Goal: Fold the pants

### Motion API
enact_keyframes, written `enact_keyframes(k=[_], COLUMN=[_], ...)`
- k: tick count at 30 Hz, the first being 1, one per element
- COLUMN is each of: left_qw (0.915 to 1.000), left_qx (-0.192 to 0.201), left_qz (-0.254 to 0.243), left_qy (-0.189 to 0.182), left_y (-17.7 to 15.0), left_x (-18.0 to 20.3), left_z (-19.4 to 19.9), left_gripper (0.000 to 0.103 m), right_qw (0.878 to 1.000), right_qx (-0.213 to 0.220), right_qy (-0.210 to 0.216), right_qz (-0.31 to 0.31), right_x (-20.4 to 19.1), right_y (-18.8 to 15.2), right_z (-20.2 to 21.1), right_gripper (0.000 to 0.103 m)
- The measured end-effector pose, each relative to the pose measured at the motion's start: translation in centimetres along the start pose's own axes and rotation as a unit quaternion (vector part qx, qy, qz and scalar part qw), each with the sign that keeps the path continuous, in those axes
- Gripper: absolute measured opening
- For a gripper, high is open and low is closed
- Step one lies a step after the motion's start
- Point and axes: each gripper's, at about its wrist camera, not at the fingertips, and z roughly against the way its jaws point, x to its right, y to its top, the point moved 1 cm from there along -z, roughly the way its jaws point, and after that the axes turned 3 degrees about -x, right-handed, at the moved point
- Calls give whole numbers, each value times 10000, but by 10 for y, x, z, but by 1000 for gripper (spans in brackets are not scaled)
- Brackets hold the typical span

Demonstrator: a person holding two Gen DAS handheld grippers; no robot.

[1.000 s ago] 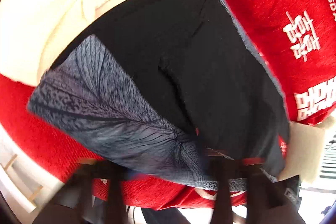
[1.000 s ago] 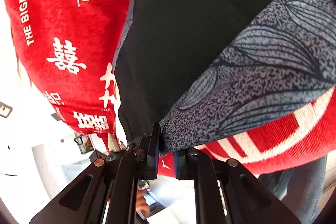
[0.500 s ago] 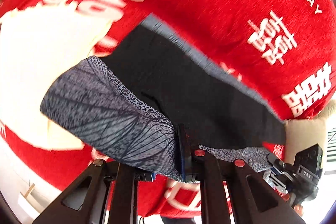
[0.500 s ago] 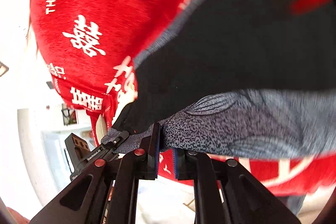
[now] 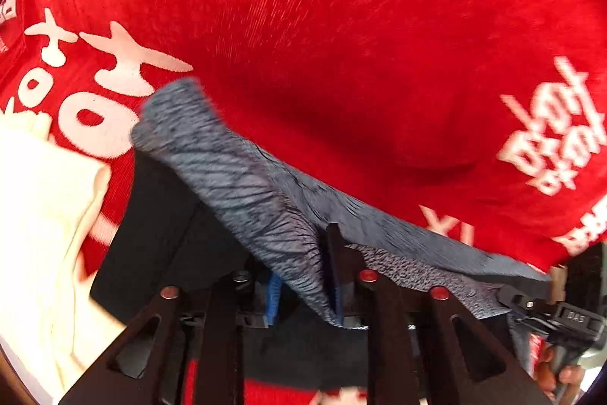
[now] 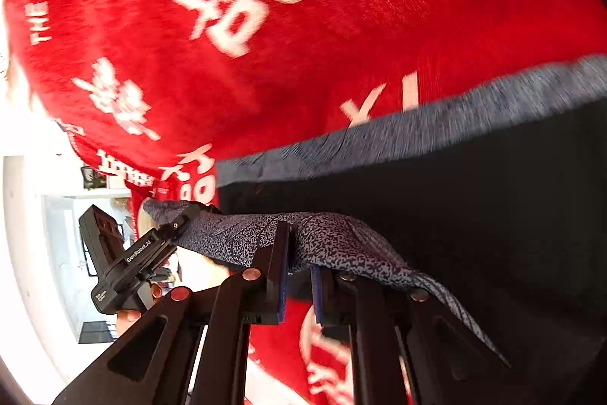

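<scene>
Red blanket with white lettering (image 5: 341,44) under the fold.
Left gripper (image 5: 303,276) and right gripper (image 6: 299,264) each pinch the grey leaf-patterned black pants (image 5: 227,177), lifting one edge taut, likely to fold it over.

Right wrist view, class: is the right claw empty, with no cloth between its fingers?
No: the right claw is shut on the patterned edge of the pants, which drapes over its fingers.

Both wrist views look closely along their fingers, sharing pants (image 5: 242,185) and red cloth (image 6: 303,63).
</scene>
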Motion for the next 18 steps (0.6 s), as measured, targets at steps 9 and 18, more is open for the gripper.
enact_keyframes(k=[9, 18], left_qw=[9944, 9781], left_qx=[249, 49], left_qz=[-118, -1388], left_qy=[1016, 1550], left_y=[10, -27], left_x=[-3, 56], left_z=[-8, -14], left_gripper=[87, 87], right_qw=[9989, 9985], right_qx=[-334, -1], right_qy=[-281, -463], right_qz=[-168, 284], right_x=[30, -6], right_y=[38, 10], right_z=[-45, 16], right_gripper=[12, 68])
